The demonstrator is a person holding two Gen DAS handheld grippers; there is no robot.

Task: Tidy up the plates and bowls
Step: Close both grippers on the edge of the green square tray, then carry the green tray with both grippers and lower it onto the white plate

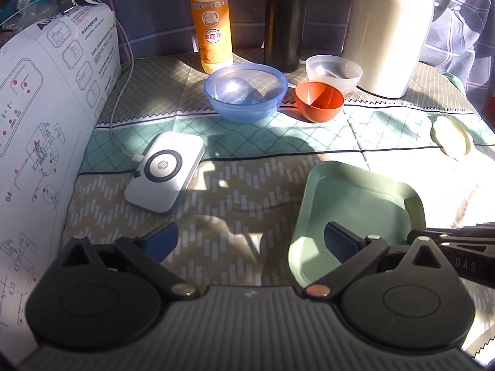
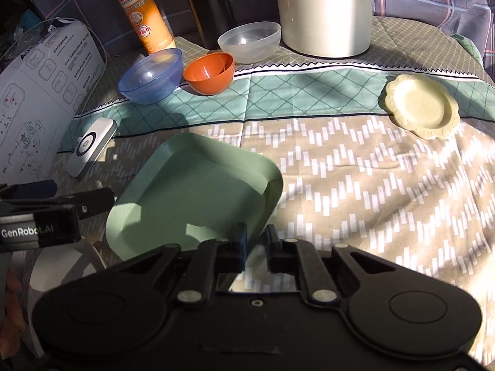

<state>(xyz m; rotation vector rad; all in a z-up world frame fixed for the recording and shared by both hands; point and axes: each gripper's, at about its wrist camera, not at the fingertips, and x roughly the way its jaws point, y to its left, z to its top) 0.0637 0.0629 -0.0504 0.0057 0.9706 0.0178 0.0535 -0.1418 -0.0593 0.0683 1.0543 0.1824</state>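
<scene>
A green square plate (image 2: 191, 191) is tilted above the patterned cloth; my right gripper (image 2: 256, 247) is shut on its near right rim. It also shows in the left wrist view (image 1: 355, 213). My left gripper (image 1: 247, 241) is open and empty, its right finger over the plate's near left part. The left gripper shows at the left of the right wrist view (image 2: 55, 204). At the back stand a blue bowl (image 1: 246, 91), an orange bowl (image 1: 318, 100) and a clear bowl (image 1: 334, 72). A small yellow scalloped plate (image 2: 420, 105) lies at the right.
A white printed box (image 1: 46, 130) stands along the left. A white charger puck (image 1: 165, 171) with a cable lies near it. An orange detergent bottle (image 1: 212, 18), a dark flask (image 1: 284, 18) and a cream thermos jug (image 1: 389, 27) line the back.
</scene>
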